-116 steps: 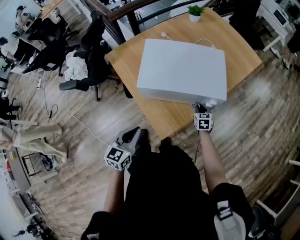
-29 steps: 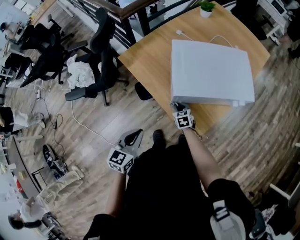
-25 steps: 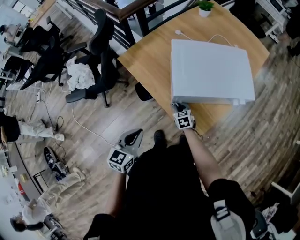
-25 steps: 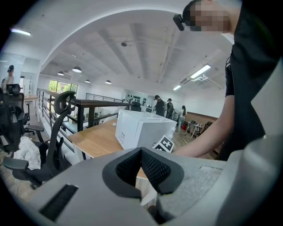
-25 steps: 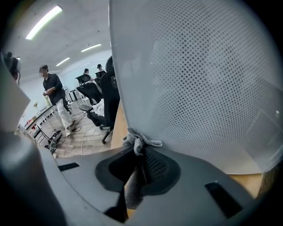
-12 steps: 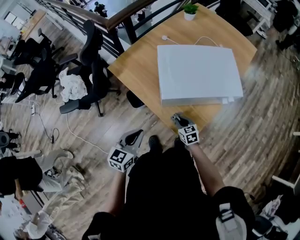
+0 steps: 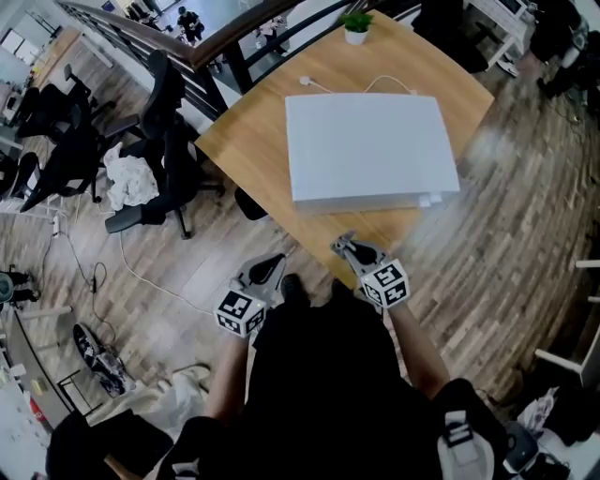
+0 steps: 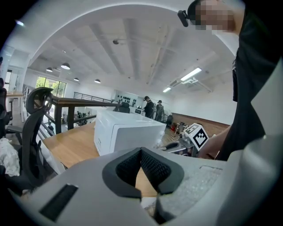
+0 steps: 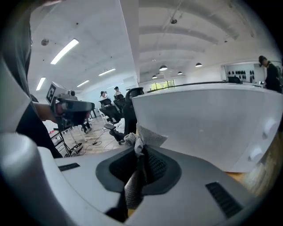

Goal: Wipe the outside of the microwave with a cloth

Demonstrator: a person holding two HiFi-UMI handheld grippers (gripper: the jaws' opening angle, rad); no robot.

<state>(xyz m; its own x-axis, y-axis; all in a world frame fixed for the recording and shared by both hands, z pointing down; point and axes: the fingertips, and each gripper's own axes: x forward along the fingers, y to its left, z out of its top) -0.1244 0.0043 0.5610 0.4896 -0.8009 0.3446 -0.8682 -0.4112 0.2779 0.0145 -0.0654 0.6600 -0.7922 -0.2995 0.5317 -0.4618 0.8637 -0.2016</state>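
The white microwave (image 7: 370,150) stands on a wooden table (image 7: 244,141), its front face toward me. My right gripper (image 7: 345,247) hovers at the table's near edge, a short way off the microwave's front, apart from it. In the right gripper view a grey-white cloth (image 9: 138,143) is pinched between the jaws of the right gripper (image 9: 140,153), with the microwave (image 9: 212,123) just beyond. My left gripper (image 7: 270,269) hangs low by my body over the floor, left of the table. Its jaws meet with nothing between them in the left gripper view, where that gripper (image 8: 141,154) faces the microwave (image 8: 128,134).
A small potted plant (image 7: 355,23) and a white cable (image 7: 349,87) lie behind the microwave. Black office chairs (image 7: 164,141), one with a white bundle (image 7: 127,178), stand left of the table. A railing (image 7: 202,52) runs behind. Wooden floor surrounds the table; people stand far off.
My right gripper has drawn back from the microwave's front lower left corner toward my body, still holding the cloth. The left gripper has hardly moved.
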